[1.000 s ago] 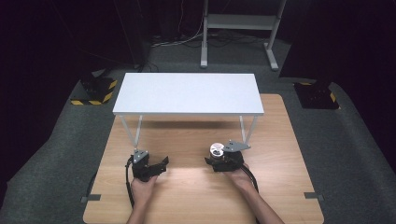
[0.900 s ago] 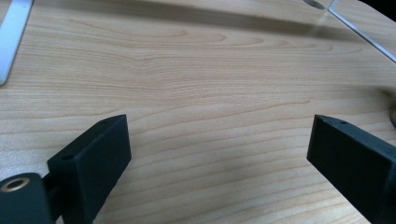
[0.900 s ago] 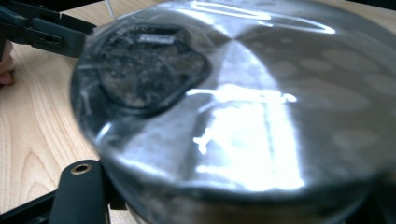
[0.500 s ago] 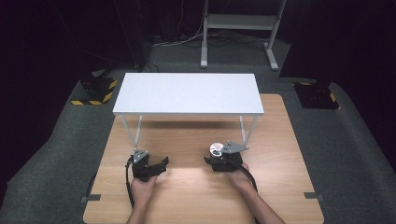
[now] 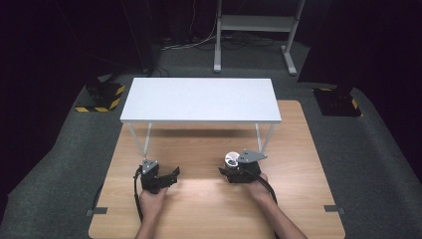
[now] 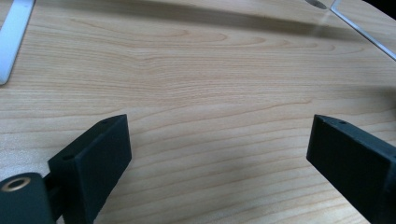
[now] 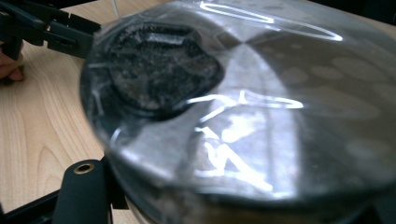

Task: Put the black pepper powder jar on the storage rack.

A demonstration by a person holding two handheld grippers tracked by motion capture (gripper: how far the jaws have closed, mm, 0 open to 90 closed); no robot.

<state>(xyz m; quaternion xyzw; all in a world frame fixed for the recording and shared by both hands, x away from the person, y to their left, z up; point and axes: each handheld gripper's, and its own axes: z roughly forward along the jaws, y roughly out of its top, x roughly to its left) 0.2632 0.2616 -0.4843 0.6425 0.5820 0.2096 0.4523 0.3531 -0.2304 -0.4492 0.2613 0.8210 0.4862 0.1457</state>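
My right gripper (image 5: 230, 167) rests on the wooden table (image 5: 209, 204), shut on a shiny round metal container (image 5: 231, 159). In the right gripper view the container (image 7: 261, 121) looms close and blurred, with a dark rough patch (image 7: 159, 65) on its surface; one black finger (image 7: 84, 193) shows at the lower left, the other is hidden. My left gripper (image 5: 172, 174) lies to the left, pointing right, open with nothing between its fingers. Its own view has the two black jaws far apart over bare wood (image 6: 210, 93), the gripper (image 6: 219, 140) empty.
A small white raised table (image 5: 199, 99) on thin white legs (image 5: 134, 137) stands over the far half of the wooden table. Its legs (image 6: 11, 42) appear in the left gripper view. Dark carpet surrounds the table; a metal stand (image 5: 254, 22) is beyond.
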